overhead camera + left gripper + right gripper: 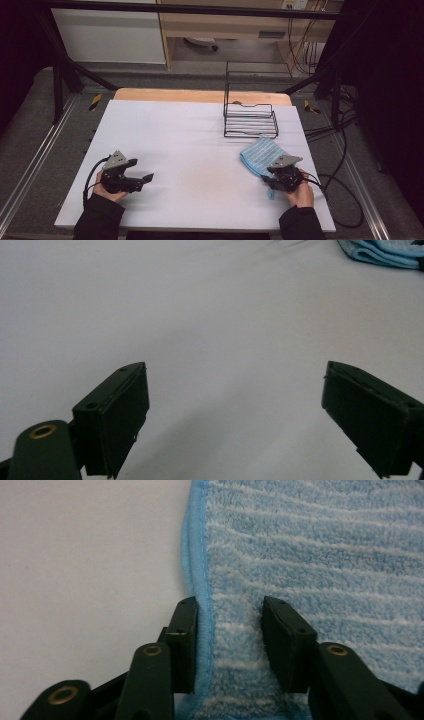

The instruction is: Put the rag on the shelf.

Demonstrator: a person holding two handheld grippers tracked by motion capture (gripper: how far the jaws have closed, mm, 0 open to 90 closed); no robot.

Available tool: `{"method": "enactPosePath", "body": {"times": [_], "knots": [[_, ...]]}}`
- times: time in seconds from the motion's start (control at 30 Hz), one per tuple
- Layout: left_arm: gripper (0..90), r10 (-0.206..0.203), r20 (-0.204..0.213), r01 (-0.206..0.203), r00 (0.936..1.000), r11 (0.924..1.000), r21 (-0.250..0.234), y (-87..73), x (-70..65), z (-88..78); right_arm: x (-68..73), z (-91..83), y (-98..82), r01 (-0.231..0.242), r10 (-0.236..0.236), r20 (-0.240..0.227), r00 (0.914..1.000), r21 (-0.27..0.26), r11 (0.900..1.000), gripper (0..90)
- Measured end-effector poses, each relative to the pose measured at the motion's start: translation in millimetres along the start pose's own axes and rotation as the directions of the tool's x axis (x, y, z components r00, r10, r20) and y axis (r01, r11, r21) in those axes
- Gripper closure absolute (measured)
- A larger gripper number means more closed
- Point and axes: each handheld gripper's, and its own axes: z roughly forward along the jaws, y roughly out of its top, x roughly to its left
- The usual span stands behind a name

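While the left tongs point(145, 178) are waiting wide apart, the right tongs point(230, 630) are pinching the blue cloth's point(320, 555) edge, not lifting yet.

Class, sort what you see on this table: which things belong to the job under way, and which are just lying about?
In the job:
blue cloth
right hand-held gripper, jaws set around the cloth's edge

Lying about:
wire rack
left hand-held gripper, open over the bare table
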Motion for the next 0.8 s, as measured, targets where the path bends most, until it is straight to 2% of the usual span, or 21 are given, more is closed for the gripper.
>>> {"method": "enactPosePath", "body": {"times": [0.3,0.7,0.8], "knots": [[12.2,-0.002,0.002,0.002,1.0,1.0,0.0,-0.1,0.6,0.2,-4.8,-0.8,2.2,-0.03,0.03,-0.001,0.9996,0.004,1.0,73.2],[12.5,-0.002,-0.001,0.002,1.0,1.0,0.001,0.2,1.6,-0.3,-3.4,-4.3,6.3,-0.092,0.092,0.026,0.9954,-0.001,0.996,78.4],[12.6,0.001,-0.002,-0.001,1.0,1.0,0.001,0.4,1.7,-0.5,-2.8,-6.2,7.7,-0.104,0.104,0.018,0.9944,-0.009,0.995,78.7]]}}
